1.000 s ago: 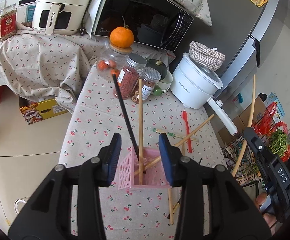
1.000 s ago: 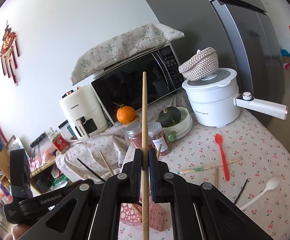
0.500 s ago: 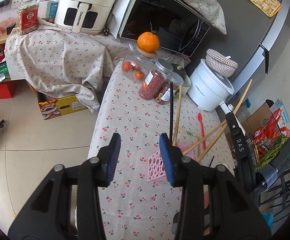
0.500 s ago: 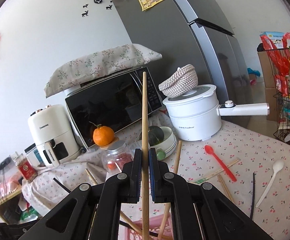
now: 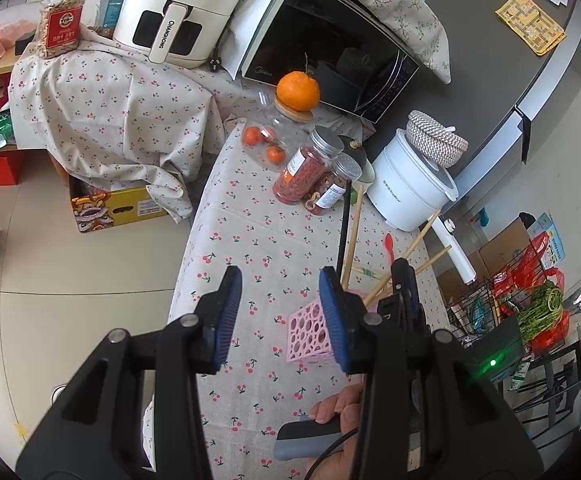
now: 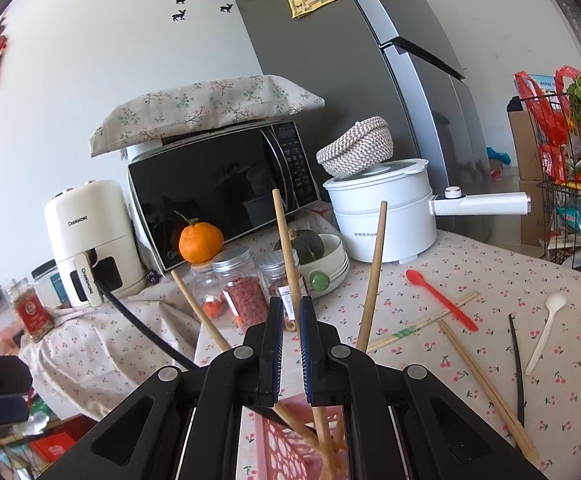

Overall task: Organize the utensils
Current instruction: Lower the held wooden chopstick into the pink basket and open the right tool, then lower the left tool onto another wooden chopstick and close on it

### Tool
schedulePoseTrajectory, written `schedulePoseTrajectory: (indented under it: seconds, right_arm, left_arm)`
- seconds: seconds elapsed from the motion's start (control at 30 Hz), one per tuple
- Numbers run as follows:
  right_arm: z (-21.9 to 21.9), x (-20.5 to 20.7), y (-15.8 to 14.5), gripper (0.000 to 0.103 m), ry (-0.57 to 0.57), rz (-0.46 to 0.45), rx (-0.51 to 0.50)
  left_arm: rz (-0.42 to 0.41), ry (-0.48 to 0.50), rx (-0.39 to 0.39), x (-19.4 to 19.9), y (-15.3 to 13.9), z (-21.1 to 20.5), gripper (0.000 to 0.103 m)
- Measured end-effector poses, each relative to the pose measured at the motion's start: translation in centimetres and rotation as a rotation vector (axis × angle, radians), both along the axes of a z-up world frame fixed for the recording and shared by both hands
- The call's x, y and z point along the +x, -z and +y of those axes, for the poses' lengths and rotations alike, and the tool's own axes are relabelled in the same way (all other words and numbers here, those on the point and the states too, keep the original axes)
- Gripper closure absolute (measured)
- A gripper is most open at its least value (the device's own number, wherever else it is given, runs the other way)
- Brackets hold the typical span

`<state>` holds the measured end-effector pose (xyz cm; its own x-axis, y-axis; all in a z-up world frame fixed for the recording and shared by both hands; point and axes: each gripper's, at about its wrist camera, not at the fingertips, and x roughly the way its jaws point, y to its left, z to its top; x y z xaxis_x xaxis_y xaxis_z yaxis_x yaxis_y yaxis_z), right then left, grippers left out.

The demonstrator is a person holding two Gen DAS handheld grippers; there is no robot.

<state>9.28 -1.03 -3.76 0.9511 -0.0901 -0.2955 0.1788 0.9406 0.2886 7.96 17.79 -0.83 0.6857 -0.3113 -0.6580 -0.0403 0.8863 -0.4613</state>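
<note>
A pink perforated holder (image 5: 308, 334) stands on the cherry-print table, with several wooden chopsticks and one black chopstick (image 5: 343, 232) leaning in it. My left gripper (image 5: 278, 318) is open and empty, above and left of the holder. My right gripper (image 6: 289, 354) hovers right over the holder (image 6: 290, 446), its jaws a little apart around a wooden chopstick (image 6: 286, 248) that stands in the holder. On the table lie a red spoon (image 6: 440, 298), a white spoon (image 6: 546, 326), a black chopstick (image 6: 515, 364) and wooden chopsticks (image 6: 486, 386).
Jars of dried goods (image 5: 306, 170), a jar with oranges (image 5: 270, 142), a bowl with a squash (image 6: 322, 256) and a white electric pot (image 6: 386, 216) stand at the table's far end. A microwave (image 6: 222, 188) and air fryer (image 6: 90, 240) are behind. A wire cart (image 6: 570, 208) stands right.
My right gripper has lowered over the holder and its jaws have parted from the wooden chopstick, which now stands in the holder. My left gripper has drawn back and left, away from the holder.
</note>
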Motion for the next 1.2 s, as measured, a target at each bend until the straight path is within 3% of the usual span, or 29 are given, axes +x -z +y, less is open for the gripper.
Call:
schedulePoseTrajectory:
  seconds: [0.27,0.33,0.63,0.83,1.2]
  right_arm:
    - [-1.5,-1.4,-2.2,0.078,-0.088,0.054,0.014]
    - [-2.3,-1.8,-3.2,0.067,-0.117,0.071,0.006]
    - [-7.8,-2.7,-6.0,0.037,-0.187,0.226,-0.044]
    - [-12.5,-2.9,-5.6,0.026,-0.18,0.34,-0.042]
    - [-21.2,-1.2,-0.9,0.024,-0.117,0.57,0.094]
  left_arm:
    - [0.02,0.017,0.016,-0.1,0.4,-0.6,0.061]
    - [0.031,0.023,0.026,0.0,0.6,-1.0,0.06]
    - [0.086,0.095,0.05,0.0,1.7,-4.4,0.041]
    - [0.094,0.176,0.082,-0.6,1.7,-8.0,0.03]
    - [0.124,0.31,0.209,-1.2,3.1,-15.3,0.028]
